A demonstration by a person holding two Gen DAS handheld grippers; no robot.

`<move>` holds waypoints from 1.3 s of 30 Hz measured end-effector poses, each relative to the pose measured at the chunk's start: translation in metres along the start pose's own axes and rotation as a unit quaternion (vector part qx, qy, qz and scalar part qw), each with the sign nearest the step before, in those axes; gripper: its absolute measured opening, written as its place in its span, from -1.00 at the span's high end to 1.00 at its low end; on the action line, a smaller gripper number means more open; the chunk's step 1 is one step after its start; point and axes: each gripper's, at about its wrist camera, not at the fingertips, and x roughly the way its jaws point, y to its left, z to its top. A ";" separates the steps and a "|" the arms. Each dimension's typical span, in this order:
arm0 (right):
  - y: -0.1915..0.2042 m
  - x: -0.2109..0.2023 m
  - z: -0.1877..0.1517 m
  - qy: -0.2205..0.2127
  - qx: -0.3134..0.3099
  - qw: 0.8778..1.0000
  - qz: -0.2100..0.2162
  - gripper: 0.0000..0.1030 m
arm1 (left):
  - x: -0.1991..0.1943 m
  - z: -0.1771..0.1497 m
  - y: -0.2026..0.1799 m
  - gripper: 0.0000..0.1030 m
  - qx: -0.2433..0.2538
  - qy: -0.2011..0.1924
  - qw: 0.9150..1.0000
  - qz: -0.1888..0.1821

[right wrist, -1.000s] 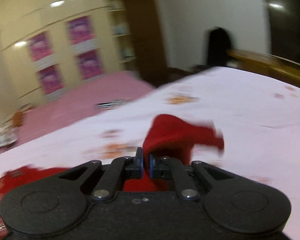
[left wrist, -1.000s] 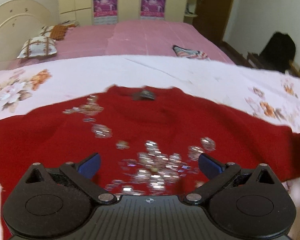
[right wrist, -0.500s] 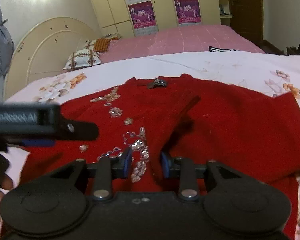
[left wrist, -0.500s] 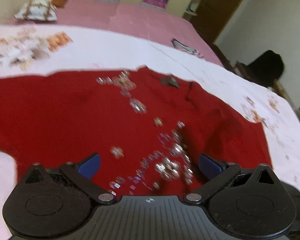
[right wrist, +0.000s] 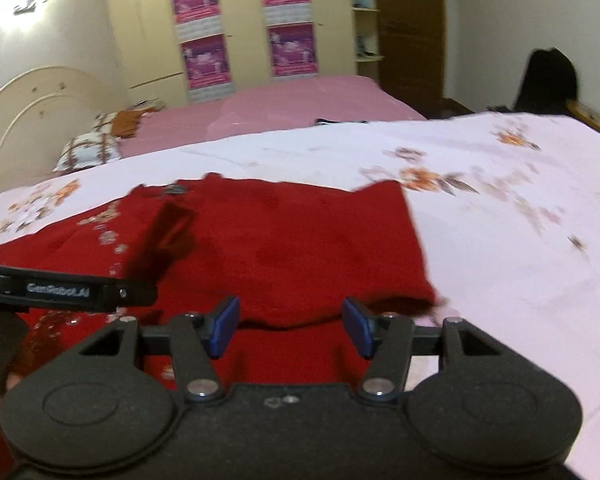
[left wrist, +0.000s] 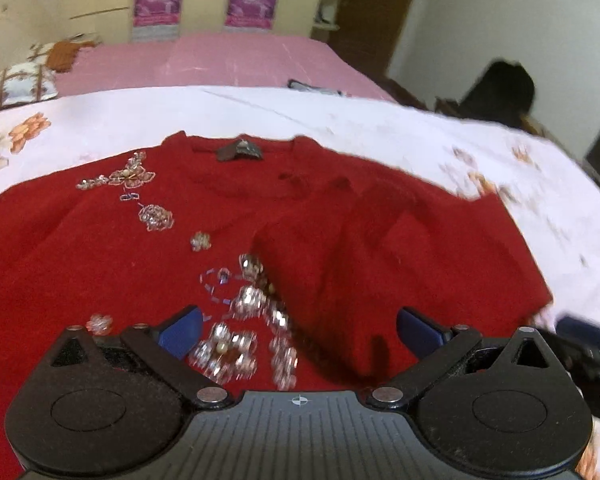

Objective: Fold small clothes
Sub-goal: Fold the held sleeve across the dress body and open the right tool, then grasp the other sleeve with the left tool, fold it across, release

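Note:
A red sweater [left wrist: 100, 248] with silver sequin flowers [left wrist: 240, 332] lies flat on the white floral bedsheet [left wrist: 340, 120], collar and dark label [left wrist: 238, 151] at the far side. Its right sleeve [left wrist: 332, 240] is folded over the chest. My left gripper [left wrist: 298, 330] is open and empty, low over the sequined front. In the right wrist view the sweater [right wrist: 300, 240] fills the middle, and my right gripper [right wrist: 290, 326] is open and empty above its lower right part. The left gripper's body [right wrist: 68, 288] shows at the left edge there.
A pink bed [left wrist: 228, 60] with a patterned pillow [left wrist: 20, 82] lies beyond the sheet. A small striped garment [left wrist: 314, 87] sits at its near edge. A dark bag [left wrist: 500, 92] stands at the right. Wardrobes with pink posters [right wrist: 288, 40] line the far wall.
My right gripper let go of the sleeve, opened wide and drew back to the right. The sleeve now lies folded across the chest. My left gripper stayed open and shifted slightly.

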 end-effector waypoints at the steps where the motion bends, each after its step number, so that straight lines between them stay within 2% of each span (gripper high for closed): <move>1: -0.004 -0.001 -0.001 0.000 0.003 1.000 -0.004 -0.09 | 0.001 0.000 0.001 -0.70 -0.009 -0.009 1.000 0.001; 2: -0.007 0.001 -0.003 -0.001 0.007 1.000 -0.009 -0.09 | 0.003 0.001 0.003 -0.34 -0.015 -0.010 1.000 0.000; 3: -0.012 0.000 -0.004 -0.001 0.011 1.000 -0.012 -0.10 | 0.005 0.001 0.006 -0.15 -0.022 -0.008 1.000 -0.001; 4: -0.017 0.000 -0.006 0.000 0.016 1.000 -0.014 -0.10 | 0.005 0.000 0.010 -0.10 -0.032 -0.012 0.999 -0.002; 6: -0.025 0.000 -0.008 0.000 0.023 1.000 -0.020 -0.11 | 0.003 -0.001 0.015 0.16 -0.040 -0.025 0.999 0.000; 7: -0.028 0.001 -0.009 0.001 0.025 0.999 -0.023 -0.11 | 0.001 -0.001 0.018 0.21 -0.046 -0.032 0.998 -0.001; 8: -0.030 0.001 -0.009 0.001 0.027 0.999 -0.026 -0.12 | -0.001 -0.001 0.021 0.37 -0.053 -0.041 0.998 -0.004; 9: -0.032 0.002 -0.009 0.002 0.029 0.999 -0.029 -0.13 | -0.004 -0.001 0.024 0.68 -0.059 -0.051 0.997 -0.008; 10: -0.034 0.003 -0.009 0.003 0.032 0.999 -0.031 -0.13 | -0.006 -0.001 0.026 0.85 -0.065 -0.057 0.996 -0.010; 14: -0.039 0.009 -0.010 0.013 0.042 0.998 -0.038 -0.20 | -0.015 -0.002 0.048 0.89 -0.111 -0.079 0.990 -0.023; 18: -0.045 0.018 -0.011 0.026 0.058 0.997 -0.040 -0.21 | -0.033 -0.002 0.078 0.89 -0.150 -0.112 0.982 -0.015; 23: -0.048 0.028 -0.008 0.034 0.068 0.996 -0.040 -0.19 | -0.052 0.005 0.113 0.89 -0.161 -0.134 0.978 0.008; 25: -0.046 0.032 -0.006 0.036 0.068 0.996 -0.034 -0.05 | -0.053 0.006 0.126 0.89 -0.166 -0.132 0.977 0.019; 27: -0.041 0.037 -0.005 0.038 0.065 0.997 -0.024 0.31 | -0.049 0.003 0.136 0.89 -0.168 -0.126 0.977 0.027; 28: -0.039 0.040 -0.004 0.040 0.062 0.997 -0.022 0.41 | -0.047 0.001 0.139 0.89 -0.165 -0.122 0.978 0.031; 29: -0.037 0.044 -0.004 0.044 0.061 0.997 -0.021 0.49 | -0.044 -0.001 0.143 0.89 -0.165 -0.117 0.979 0.035; 31: -0.037 0.048 -0.003 0.044 0.067 0.997 -0.023 0.50 | -0.035 -0.004 0.149 0.89 -0.166 -0.099 0.980 0.041; 32: -0.039 0.049 -0.002 0.043 0.071 0.996 -0.023 0.62 | -0.028 -0.007 0.152 0.89 -0.167 -0.086 0.981 0.045; 33: -0.040 0.049 -0.001 0.039 0.074 0.996 -0.024 0.83 | -0.021 -0.008 0.153 0.89 -0.164 -0.073 0.983 0.048; 34: -0.041 0.047 -0.001 0.034 0.078 0.996 -0.031 0.83 | -0.014 -0.009 0.152 0.89 -0.156 -0.057 0.985 0.053; 36: -0.053 0.048 -0.008 0.038 0.113 0.992 -0.050 0.89 | -0.011 -0.013 0.151 0.88 -0.145 -0.057 0.986 0.060; 37: -0.057 0.048 -0.011 0.036 0.122 0.991 -0.045 0.90 | -0.013 -0.012 0.151 0.87 -0.143 -0.053 0.986 0.060; 38: -0.055 0.046 -0.011 0.037 0.109 0.992 -0.048 0.86 | -0.017 -0.011 0.151 0.74 -0.144 -0.048 0.987 0.060; 39: -0.051 0.044 -0.009 0.040 0.095 0.993 -0.049 0.85 | -0.022 -0.012 0.152 0.34 -0.146 -0.045 0.986 0.063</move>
